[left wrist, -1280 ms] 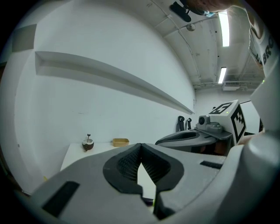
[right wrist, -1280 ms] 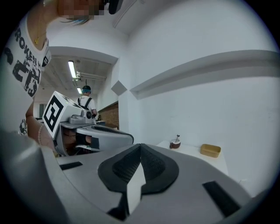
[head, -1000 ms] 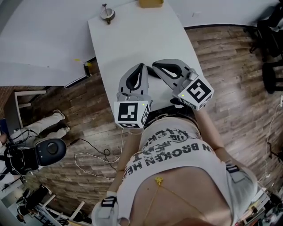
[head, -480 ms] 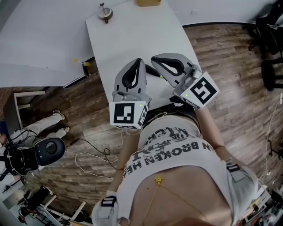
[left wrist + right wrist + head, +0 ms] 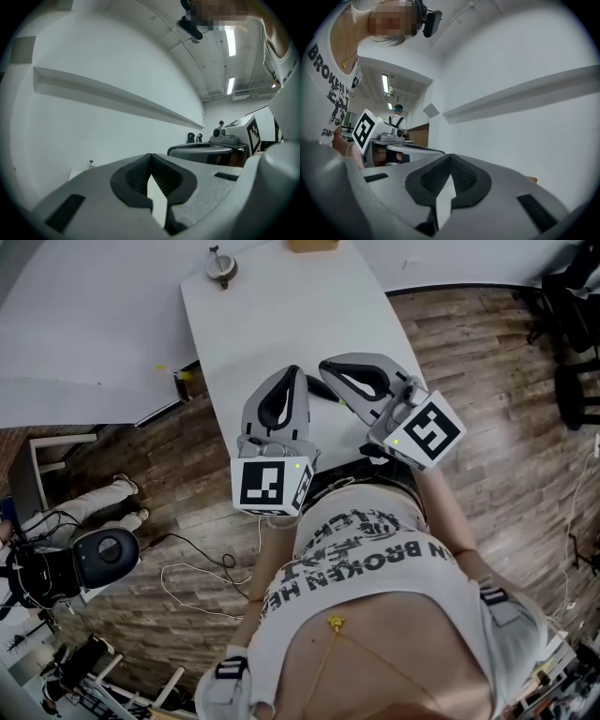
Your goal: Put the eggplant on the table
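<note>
both pairs of jaws are pressed together and empty. left gripper (image 5: 293,376) and right gripper (image 5: 330,369) hover over the table's (image 5: 281,315) 6 o'clock end. a dark shape, likely the eggplant (image 5: 323,390), lies there between them. placing looks done, and only pulling away is left.

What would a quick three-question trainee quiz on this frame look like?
1. True or false: the left gripper has its jaws shut with nothing between them.
2. What stands near the far end of the table? A) a small round object with a knob B) a mug C) a laptop
3. Fill in: the jaws of the right gripper are ____.
Key: 1 true; 2 A; 3 shut.
</note>
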